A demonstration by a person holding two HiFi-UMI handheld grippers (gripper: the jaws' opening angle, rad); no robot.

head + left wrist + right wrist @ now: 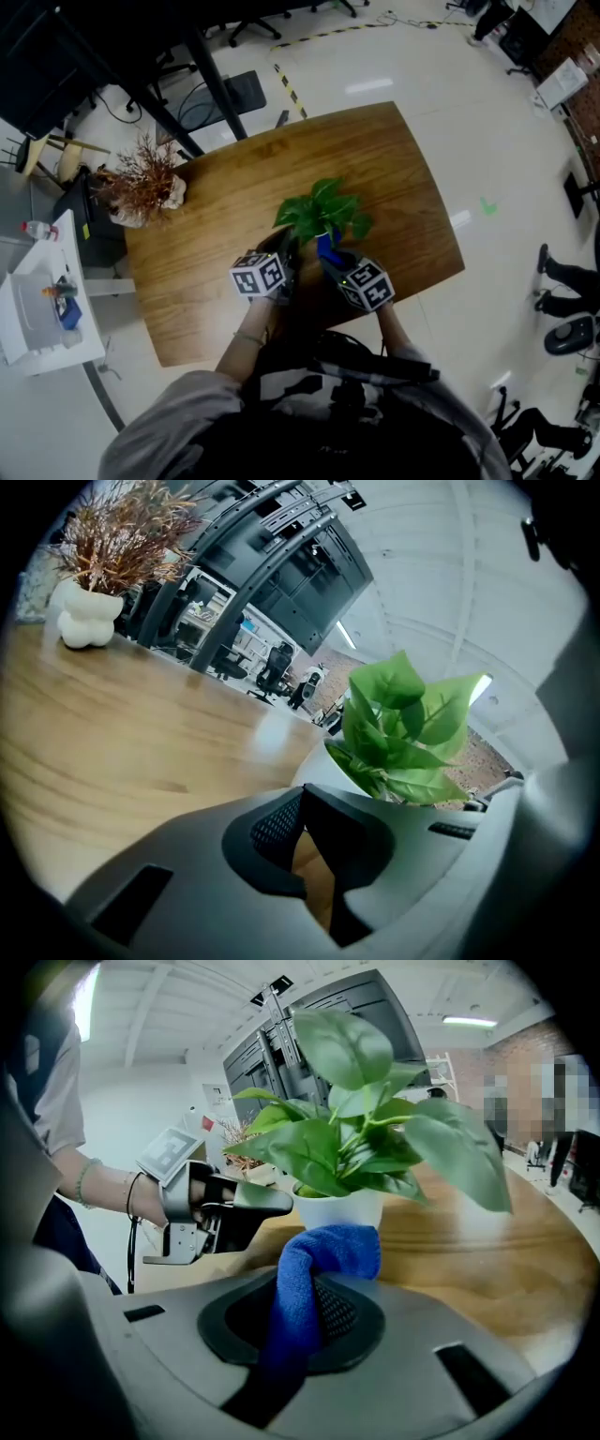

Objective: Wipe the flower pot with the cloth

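Observation:
A leafy green plant stands in a white flower pot near the middle of the wooden table. In the right gripper view, my right gripper is shut on a blue cloth, and the cloth's bunched end rests against the pot's near side. My left gripper is shut with nothing in it. Its tip sits just at the pot's left side, but contact cannot be told. In the head view both grippers are close in front of the plant, whose leaves hide most of the pot.
A dried brown plant in a lumpy white vase stands at the table's far left corner. Off the table to the left is a white cart with a bottle. A dark desk frame and office chairs stand beyond the table.

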